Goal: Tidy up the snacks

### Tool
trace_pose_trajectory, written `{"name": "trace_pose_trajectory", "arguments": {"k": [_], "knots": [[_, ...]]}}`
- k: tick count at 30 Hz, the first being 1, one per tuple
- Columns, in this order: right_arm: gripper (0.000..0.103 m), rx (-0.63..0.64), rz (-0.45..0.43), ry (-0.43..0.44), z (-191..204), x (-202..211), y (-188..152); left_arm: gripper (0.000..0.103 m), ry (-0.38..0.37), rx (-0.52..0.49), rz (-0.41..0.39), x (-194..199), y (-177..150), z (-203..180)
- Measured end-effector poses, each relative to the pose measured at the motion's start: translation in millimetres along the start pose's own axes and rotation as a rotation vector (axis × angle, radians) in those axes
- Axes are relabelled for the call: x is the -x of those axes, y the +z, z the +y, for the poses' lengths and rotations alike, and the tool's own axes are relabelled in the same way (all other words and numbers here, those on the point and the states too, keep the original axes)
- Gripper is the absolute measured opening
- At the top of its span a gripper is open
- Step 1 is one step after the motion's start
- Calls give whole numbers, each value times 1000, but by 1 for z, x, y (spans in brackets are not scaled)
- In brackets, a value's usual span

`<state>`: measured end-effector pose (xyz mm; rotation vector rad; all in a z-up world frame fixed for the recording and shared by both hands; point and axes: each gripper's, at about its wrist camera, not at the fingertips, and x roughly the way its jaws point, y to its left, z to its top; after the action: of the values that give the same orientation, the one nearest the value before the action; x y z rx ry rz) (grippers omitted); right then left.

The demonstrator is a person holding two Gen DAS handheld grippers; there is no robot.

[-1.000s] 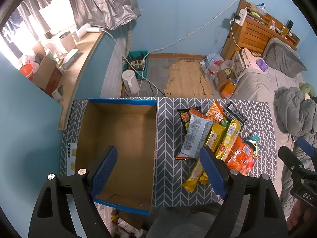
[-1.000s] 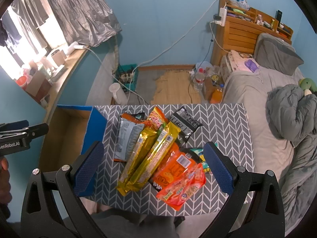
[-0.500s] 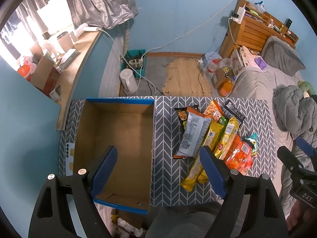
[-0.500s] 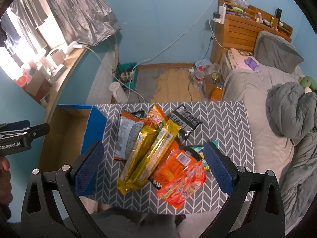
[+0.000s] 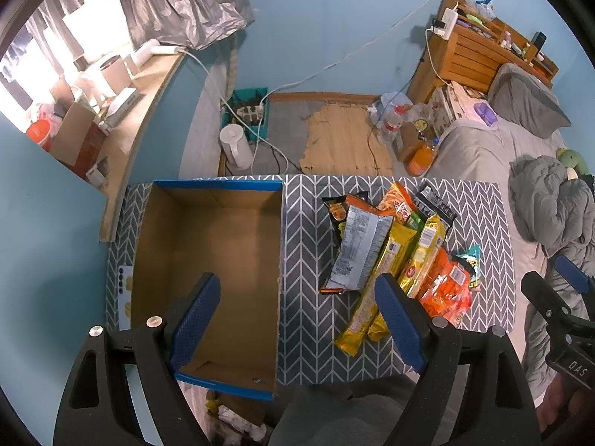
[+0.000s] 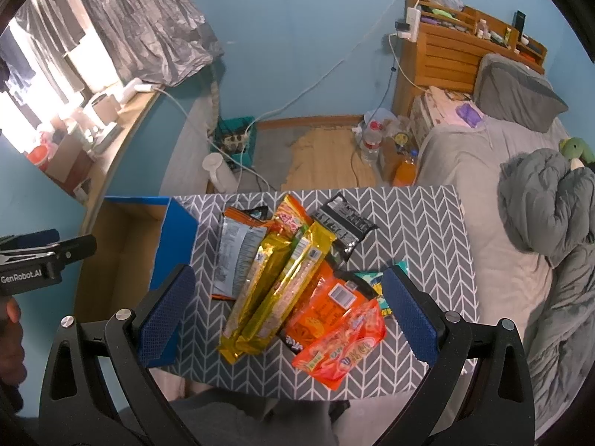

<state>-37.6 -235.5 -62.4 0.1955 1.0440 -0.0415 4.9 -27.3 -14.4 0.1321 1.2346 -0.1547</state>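
Both grippers hover spread wide above the table, holding nothing.

The box (image 5: 208,260) sits at the table's (image 5: 308,245) left end, open-topped and bare inside, a strip of chevron cloth between it and the snacks (image 6: 297,278) heaped mid-table. The table's far right is free. The left gripper (image 5: 297,319) hangs over the box's right wall; its body reads "GenRobot.AI". The right gripper (image 6: 286,316) hangs over the snacks; "DAS" shows on its side.
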Motion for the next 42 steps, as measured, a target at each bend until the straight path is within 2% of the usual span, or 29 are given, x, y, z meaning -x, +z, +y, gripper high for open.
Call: {"name": "trace_pose_trajectory", "arguments": {"k": [16, 21, 26, 42], "knots": [[100, -43, 35, 2, -12, -6, 2, 86, -11, -13, 28, -13, -1, -5], [100, -71, 68, 3, -24, -14, -3, 86, -10, -41, 45, -24, 0, -9], [100, -119, 95, -5, -45, -22, -10, 86, -44, -66, 77, -46, 1, -14], [100, -360, 253, 3, -116, -91, -81, 86, -73, -177, 173, -125, -18, -46]]}}
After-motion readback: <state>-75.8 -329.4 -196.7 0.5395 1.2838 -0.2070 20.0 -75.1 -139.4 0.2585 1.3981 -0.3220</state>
